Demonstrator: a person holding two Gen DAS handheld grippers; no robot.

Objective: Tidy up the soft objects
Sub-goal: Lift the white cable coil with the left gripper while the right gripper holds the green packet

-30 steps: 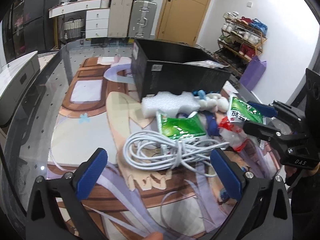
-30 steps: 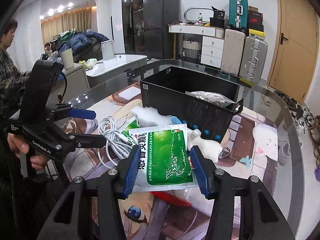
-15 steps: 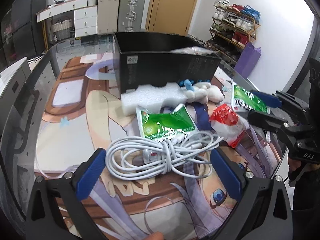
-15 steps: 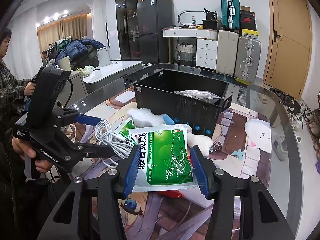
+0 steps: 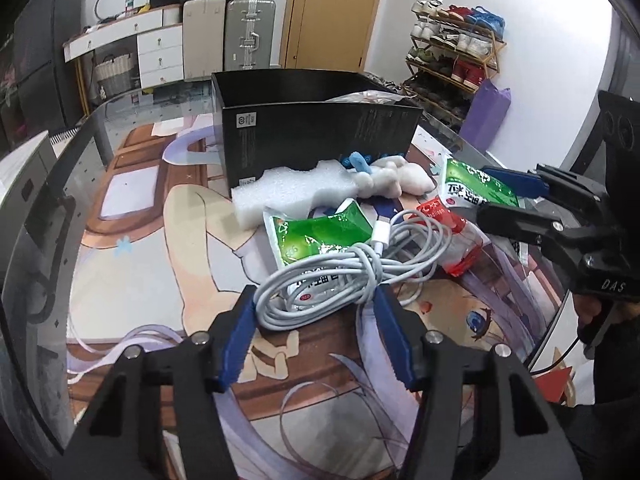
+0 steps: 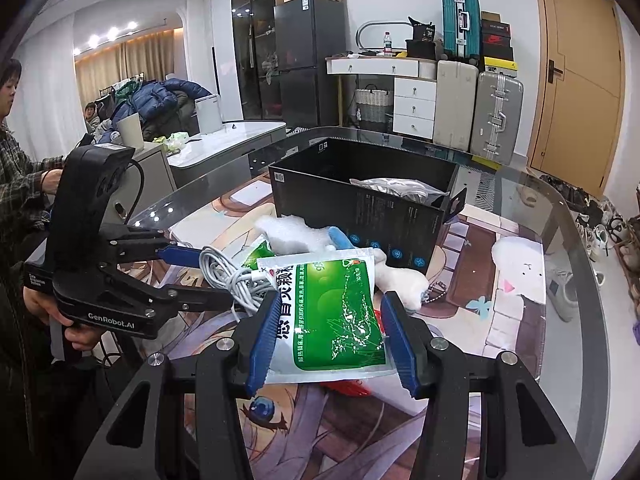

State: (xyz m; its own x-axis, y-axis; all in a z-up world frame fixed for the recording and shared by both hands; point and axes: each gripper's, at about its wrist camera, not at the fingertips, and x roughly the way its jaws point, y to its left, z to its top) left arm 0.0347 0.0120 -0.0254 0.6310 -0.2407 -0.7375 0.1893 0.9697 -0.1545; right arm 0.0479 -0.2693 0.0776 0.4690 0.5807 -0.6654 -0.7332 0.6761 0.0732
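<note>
My left gripper (image 5: 314,304) has closed around the coiled white cable (image 5: 340,272), which lies over a green packet (image 5: 316,236) on the table. My right gripper (image 6: 328,316) is shut on a second green packet (image 6: 336,312) and holds it above the table; it also shows in the left wrist view (image 5: 474,186). A black box (image 5: 316,136) stands behind, with a silver bag (image 6: 396,188) inside. White foam (image 5: 296,192), a white plush toy (image 5: 396,176) and a red packet (image 5: 460,240) lie in front of the box.
The glass table carries a cartoon-printed mat (image 5: 152,240). A white plush cushion (image 6: 520,272) lies at the right of the box. The table's curved edge (image 6: 592,280) runs to the right. Suitcases and drawers stand behind.
My left gripper moved forward and its jaws closed from wide open onto the cable bundle. My right gripper keeps holding the green packet, nearly still.
</note>
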